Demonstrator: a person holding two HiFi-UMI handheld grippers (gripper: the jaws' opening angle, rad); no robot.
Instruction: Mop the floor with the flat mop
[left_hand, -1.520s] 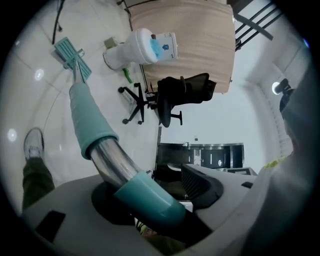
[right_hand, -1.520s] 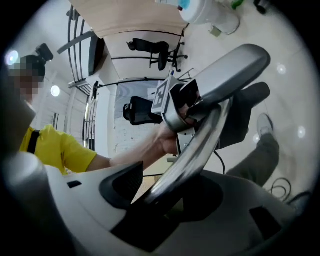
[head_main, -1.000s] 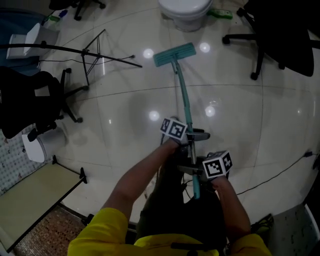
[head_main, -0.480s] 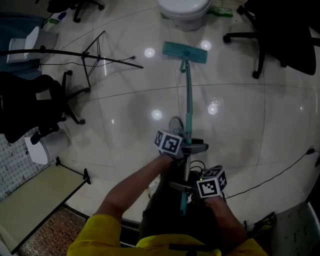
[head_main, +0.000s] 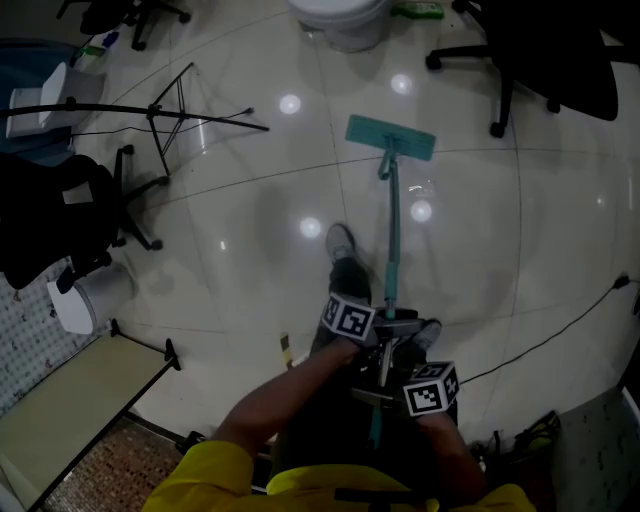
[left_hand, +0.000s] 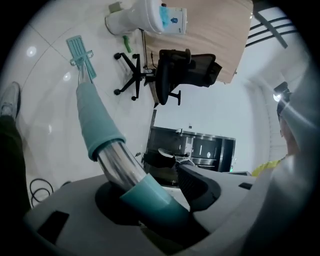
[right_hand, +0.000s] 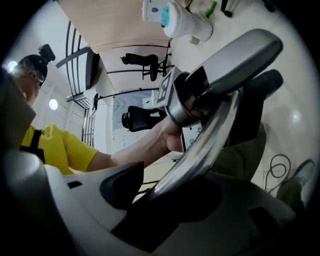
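The floor (head_main: 250, 250) was of pale glossy tiles that threw back the ceiling lamps, with an office chair (head_main: 545, 60) at the upper right, a thin black stand (head_main: 190, 110) at the left and a cable (head_main: 545, 345) lying at the right. The flat mop was out in front of the person. Its green head (head_main: 390, 137) lay flat on the tiles, well ahead of the shoe (head_main: 340, 243), and the pole (head_main: 391, 240) ran back from it towards the body.

Both tools were on the pole. The left gripper (head_main: 392, 325) was the forward one, its jaws pressed onto a green part of the pole. The right gripper (head_main: 376, 396) was just behind it, near the top end, its jaws pinching the bare shiny metal.

I judge that this double hold was for steering: the rear grip can push and act as a pivot, while the front grip guides the pole and presses the head down. The pole leaned low, probably so that the head sat flat. Mopping seemed under way, with much floor left, and the cable or the chair legs could catch the head
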